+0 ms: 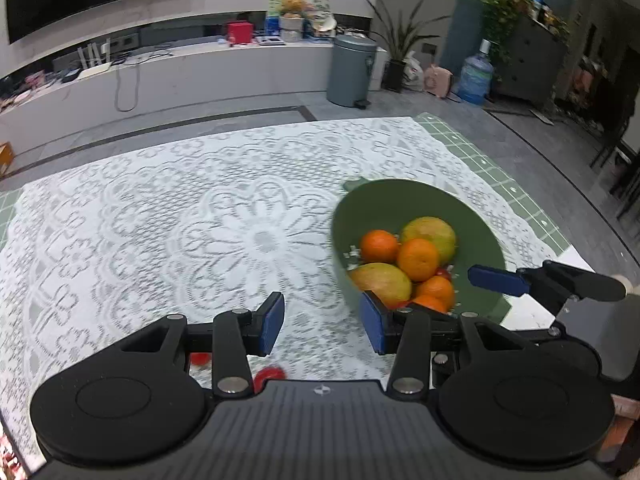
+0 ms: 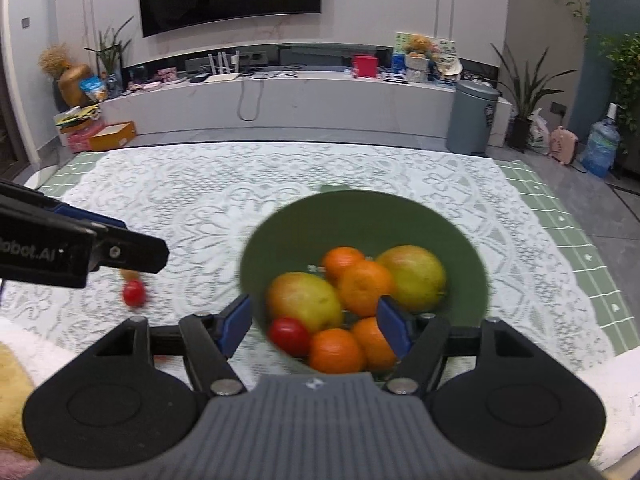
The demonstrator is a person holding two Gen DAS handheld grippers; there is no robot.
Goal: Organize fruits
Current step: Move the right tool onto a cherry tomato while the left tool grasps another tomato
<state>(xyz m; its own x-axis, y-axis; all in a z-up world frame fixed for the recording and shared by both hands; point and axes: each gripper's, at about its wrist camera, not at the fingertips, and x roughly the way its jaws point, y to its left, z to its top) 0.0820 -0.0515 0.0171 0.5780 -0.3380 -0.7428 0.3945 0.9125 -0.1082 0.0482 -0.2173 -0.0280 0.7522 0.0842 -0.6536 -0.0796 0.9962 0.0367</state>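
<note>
A green bowl (image 1: 400, 200) (image 2: 360, 208) on the lace cloth holds two mangoes (image 2: 414, 278), several oranges (image 2: 364, 288) and a red tomato (image 2: 290, 336). My right gripper (image 2: 315, 326) hangs open over the bowl's near rim, its pads touching nothing. To the bowl's left, my left gripper (image 1: 322, 326) is open over bare cloth with nothing between its fingers. Loose red tomatoes (image 1: 268, 376) (image 2: 134, 293) lie on the cloth below the left gripper. One blue pad of the right gripper's fingers (image 1: 498, 280) shows at the bowl's right edge.
A white lace tablecloth (image 1: 240, 220) covers a green checked mat (image 2: 580, 264). Beyond the table are a grey bin (image 1: 350, 72), a low TV console (image 2: 280, 96), plants and a water bottle (image 2: 600, 148). A yellow cloth (image 2: 12, 392) lies at the near left.
</note>
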